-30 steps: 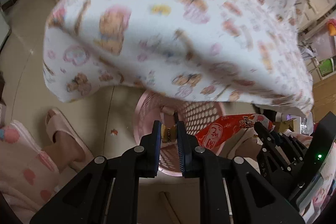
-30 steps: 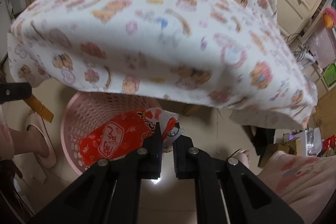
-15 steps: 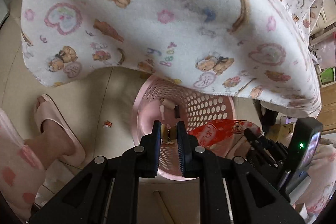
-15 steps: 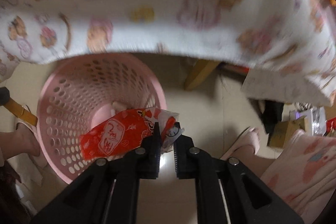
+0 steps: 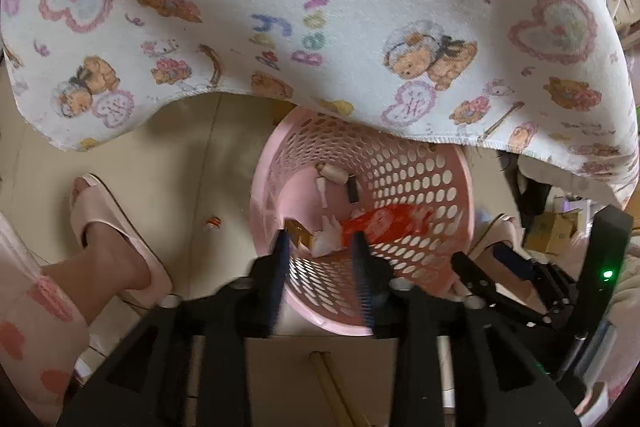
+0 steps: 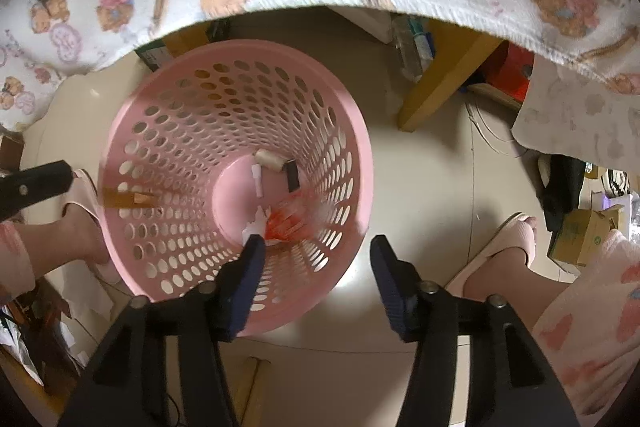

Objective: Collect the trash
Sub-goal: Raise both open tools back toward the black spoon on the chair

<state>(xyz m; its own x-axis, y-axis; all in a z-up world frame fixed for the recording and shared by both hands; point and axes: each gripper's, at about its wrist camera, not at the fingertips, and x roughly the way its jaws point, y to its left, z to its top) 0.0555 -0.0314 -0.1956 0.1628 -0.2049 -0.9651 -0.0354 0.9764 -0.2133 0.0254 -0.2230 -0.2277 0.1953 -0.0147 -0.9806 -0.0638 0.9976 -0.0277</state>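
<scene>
Trash drops into the pink basket [image 6: 240, 99]: we've just been opening both hand-held grippers, left [image 5: 320, 239] and right [image 6: 316, 247], nothing between them; next, fetch more litter

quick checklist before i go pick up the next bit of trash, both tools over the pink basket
1. Right tool open and empty: ok; its jaws have just been opening.
2. Red wrapper inside the pink basket: ok, blurred low inside.
3. Left tool open: ok, just opened.
4. Small brown piece clear of the left tool: cannot tell, it sits right at the fingertip.
5. Basket upright: ok.
6. Scrap on the floor left to collect: not ok.
</scene>
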